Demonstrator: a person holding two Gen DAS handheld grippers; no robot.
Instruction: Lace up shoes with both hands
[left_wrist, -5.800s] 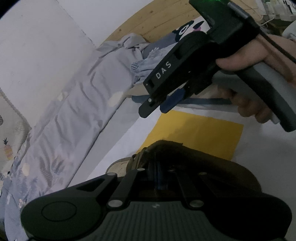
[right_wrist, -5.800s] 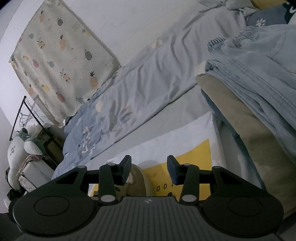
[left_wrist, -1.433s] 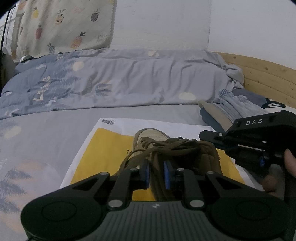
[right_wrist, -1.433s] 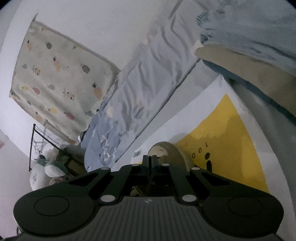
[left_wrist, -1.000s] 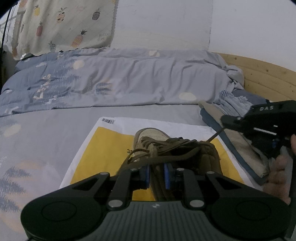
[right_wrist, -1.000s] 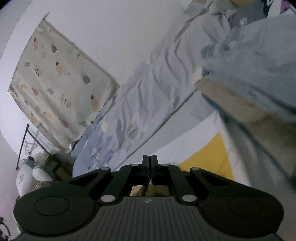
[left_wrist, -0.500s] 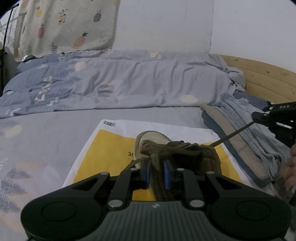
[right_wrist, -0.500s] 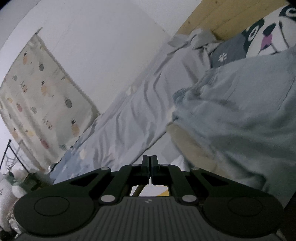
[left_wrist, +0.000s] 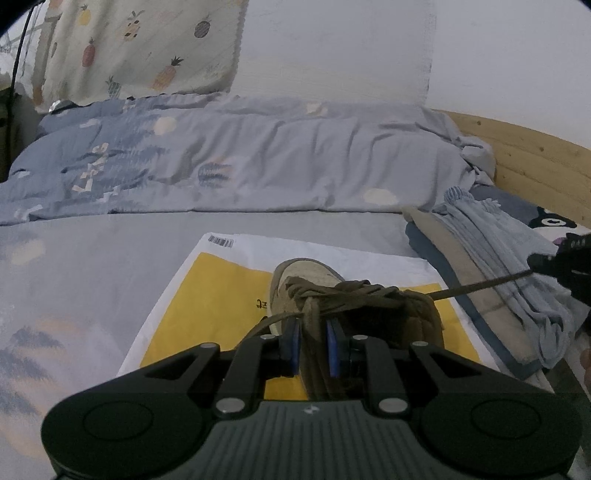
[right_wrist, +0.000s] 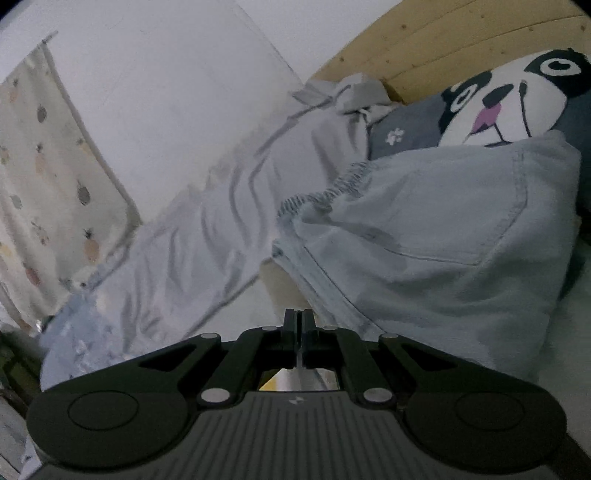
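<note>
Plainly, the shoe lies on a yellow-and-white mailer spread on the bed, toe toward twelve o'clock in the left wrist view. The left hand-held gripper is nipped on the shoe's tongue or a bunch of lace at the throat, its blue pads pressing brown fabric from both sides. From the tangle of laces a single lace runs taut toward three o'clock into the right hand-held gripper, which is clenched on it; in its own view the jaws stand fully together, and the strand itself is too thin to make out there.

The shoe looks light and soft in the upper, so it would likely slide or tip on the slick mailer if the lace were pulled without the left grip anchoring it. The lace is limp, thin and probably a little fuzzy, so it should hold under pinched pads, yet it can slip out lengthwise under a hard tug. A hold near the lace's stiff tip would suit threading an eyelet; a hold farther down suits tightening. Folded clothes lie at two o'clock of the shoe, just beside the mailer, where a slack lace could drag.
</note>
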